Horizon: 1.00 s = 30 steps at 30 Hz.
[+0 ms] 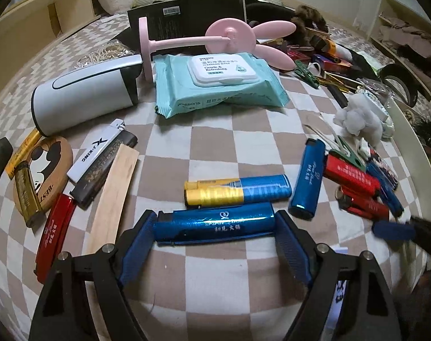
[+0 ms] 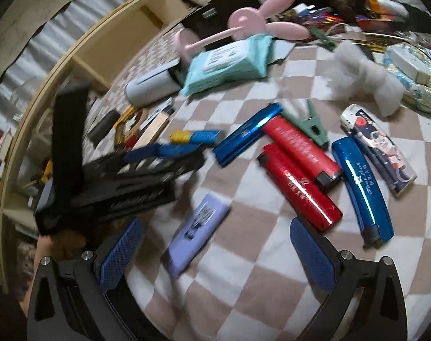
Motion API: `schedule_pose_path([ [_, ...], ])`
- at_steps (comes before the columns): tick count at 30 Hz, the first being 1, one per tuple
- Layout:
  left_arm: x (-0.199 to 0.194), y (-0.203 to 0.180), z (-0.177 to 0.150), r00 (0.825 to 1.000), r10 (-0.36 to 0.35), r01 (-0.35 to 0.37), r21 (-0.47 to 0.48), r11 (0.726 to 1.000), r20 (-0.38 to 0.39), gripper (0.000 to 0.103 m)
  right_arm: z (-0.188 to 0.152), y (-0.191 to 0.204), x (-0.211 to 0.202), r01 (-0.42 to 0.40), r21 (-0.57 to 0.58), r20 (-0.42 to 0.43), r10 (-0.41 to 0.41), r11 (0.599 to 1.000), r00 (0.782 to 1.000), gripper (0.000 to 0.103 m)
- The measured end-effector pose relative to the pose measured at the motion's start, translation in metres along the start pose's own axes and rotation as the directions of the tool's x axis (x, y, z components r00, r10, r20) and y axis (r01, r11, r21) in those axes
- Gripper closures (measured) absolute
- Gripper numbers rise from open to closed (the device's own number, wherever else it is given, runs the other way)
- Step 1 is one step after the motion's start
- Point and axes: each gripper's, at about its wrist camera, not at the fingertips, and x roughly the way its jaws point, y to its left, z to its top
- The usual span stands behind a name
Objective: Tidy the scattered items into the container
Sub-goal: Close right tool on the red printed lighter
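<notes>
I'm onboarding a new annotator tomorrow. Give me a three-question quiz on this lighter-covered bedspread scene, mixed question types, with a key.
1. True or false: the left gripper is empty and far from any lighter.
2. Multiple choice: what lies just beyond the blue lighter between the left gripper's fingers? A) a yellow and blue lighter B) a red lighter C) the wipes pack
3. Short answer: which item lies nearest between the right gripper's open fingers?

Key
1. False: its open fingers bracket the blue lighter.
2. A, the yellow and blue lighter.
3. The lilac lighter.
</notes>
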Motion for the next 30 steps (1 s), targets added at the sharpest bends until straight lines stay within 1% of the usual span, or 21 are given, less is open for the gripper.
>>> schedule_pose_path([
  [3, -0.003, -0.001, -0.004, 1.0, 0.001, -0.001, 0.01, 1.0, 0.003, 0.02, 0.0, -0.013, -0.009, 0.066, 0.043, 0.035, -0.067, 0.997, 0.997, 0.0],
  [7, -0.004, -0.004, -0.006, 1.0, 0.011, -0.011, 0.017, 1.0, 0.004, 0.02, -0.003, -0.028, -0.023, 0.156, 0.109, 0.08, -0.165, 0.982, 0.983, 0.0],
  [12, -0.005, -0.006, -0.008, 1.0, 0.025, -0.025, 0.021, 0.999, 0.008, 0.02, -0.003, -0.023, -0.019, 0.261, 0.083, 0.083, -0.268, 0.962, 0.96, 0.0],
  [15, -0.006, -0.006, -0.01, 1.0, 0.025, -0.025, 0.021, 0.999, 0.007, 0.02, -0.007, -0.015, -0.016, 0.287, 0.063, 0.088, -0.291, 0.956, 0.953, 0.001],
  [17, -0.006, -0.007, -0.011, 1.0, 0.025, -0.025, 0.024, 0.999, 0.008, 0.02, -0.009, -0.012, -0.016, 0.292, 0.065, 0.093, -0.297, 0.954, 0.95, 0.01],
  [19, -0.006, -0.007, -0.011, 1.0, 0.024, -0.024, 0.024, 0.999, 0.007, 0.02, -0.005, -0.013, -0.013, 0.324, 0.084, 0.097, -0.331, 0.942, 0.939, 0.018],
  [26, -0.006, -0.003, -0.01, 1.0, 0.018, -0.018, 0.029, 0.999, 0.008, 0.02, 0.007, -0.011, -0.001, 0.383, 0.135, 0.101, -0.397, 0.914, 0.912, 0.018],
  [30, -0.005, -0.002, -0.01, 1.0, 0.018, -0.019, 0.031, 0.999, 0.009, 0.019, 0.009, -0.007, 0.008, 0.437, 0.156, 0.103, -0.455, 0.886, 0.885, 0.018],
])
